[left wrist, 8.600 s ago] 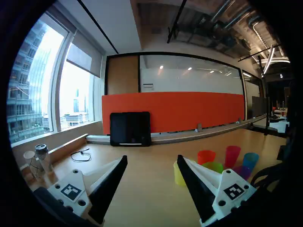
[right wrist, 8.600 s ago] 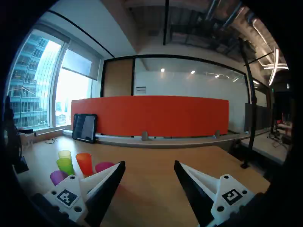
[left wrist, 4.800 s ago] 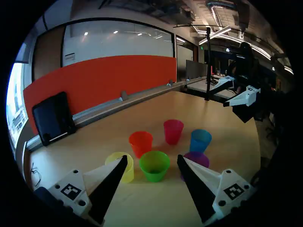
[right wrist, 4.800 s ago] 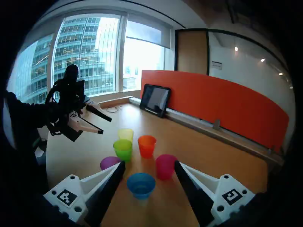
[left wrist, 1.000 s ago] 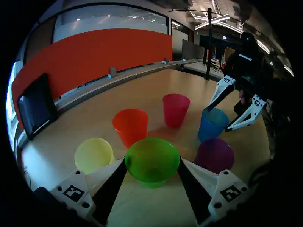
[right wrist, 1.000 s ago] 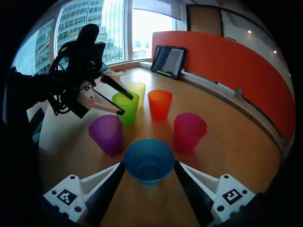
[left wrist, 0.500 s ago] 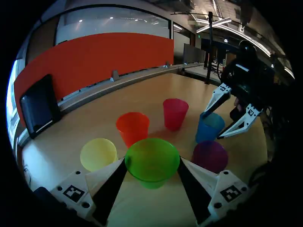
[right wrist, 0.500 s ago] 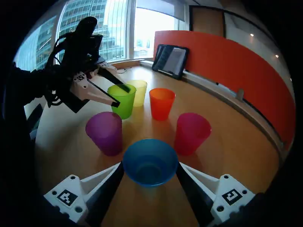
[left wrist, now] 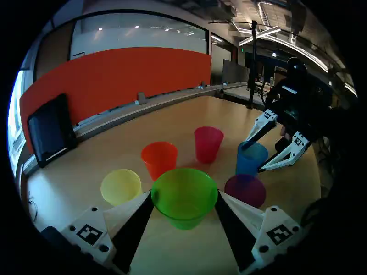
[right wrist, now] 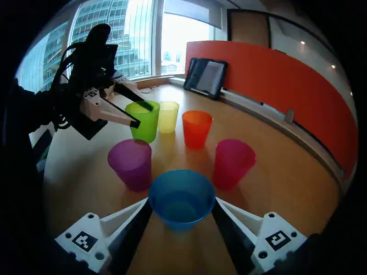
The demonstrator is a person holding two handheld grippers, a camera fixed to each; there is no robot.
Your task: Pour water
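The bases of the yellow plastic cup (left wrist: pixel 120 184) and the purple plastic cup (left wrist: pixel 245 188) are hidden behind the left gripper's (left wrist: pixel 183 195) fingers (left wrist: pixel 250 217).

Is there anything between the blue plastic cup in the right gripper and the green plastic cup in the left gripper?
Yes. The purple plastic cup stands on the wooden table roughly between the blue plastic cup and the green plastic cup. A path above its rim looks free.

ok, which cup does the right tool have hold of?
The blue cup, between the fingers of the right tool. The green cup is in the left tool; purple cup, pink cup, orange cup and yellow cup stand free.
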